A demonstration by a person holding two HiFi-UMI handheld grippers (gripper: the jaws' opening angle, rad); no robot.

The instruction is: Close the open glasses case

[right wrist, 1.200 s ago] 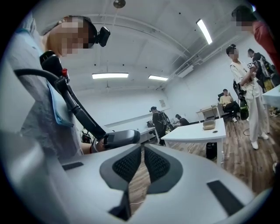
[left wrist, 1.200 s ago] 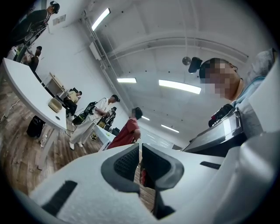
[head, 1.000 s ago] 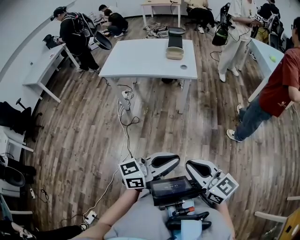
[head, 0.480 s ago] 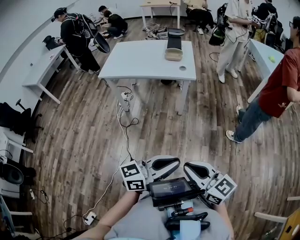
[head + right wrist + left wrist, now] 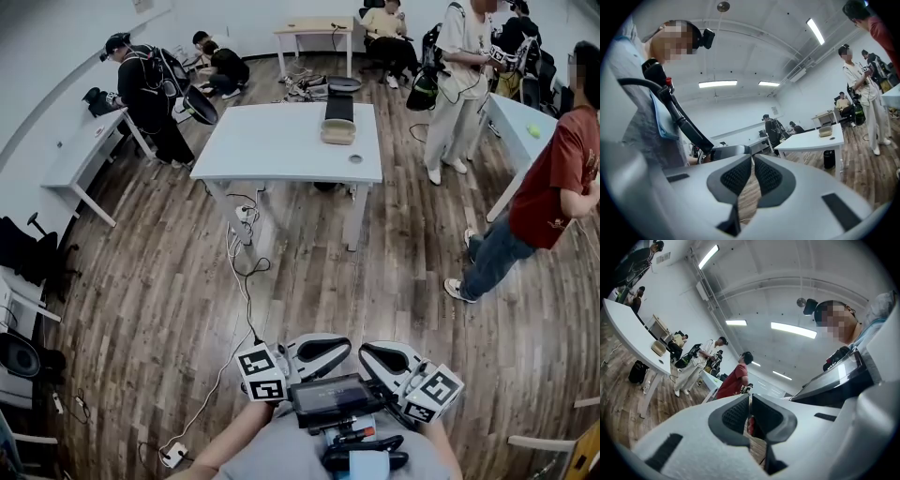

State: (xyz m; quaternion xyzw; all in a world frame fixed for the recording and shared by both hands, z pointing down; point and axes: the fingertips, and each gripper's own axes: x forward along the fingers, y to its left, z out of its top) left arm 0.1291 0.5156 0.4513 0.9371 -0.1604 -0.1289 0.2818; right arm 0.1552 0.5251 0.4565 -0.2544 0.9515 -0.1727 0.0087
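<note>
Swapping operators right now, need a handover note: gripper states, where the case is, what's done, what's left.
Left gripper: jaws shut, nothing between them, held close to the body.
Right gripper: same, shut and empty.
Glasses case: lying open near the far edge of the white table, across the wooden floor, well out of reach.
Done: nothing on the case yet.
Left: walk to the table, open the jaws, fold the lid down and press it shut.
</note>
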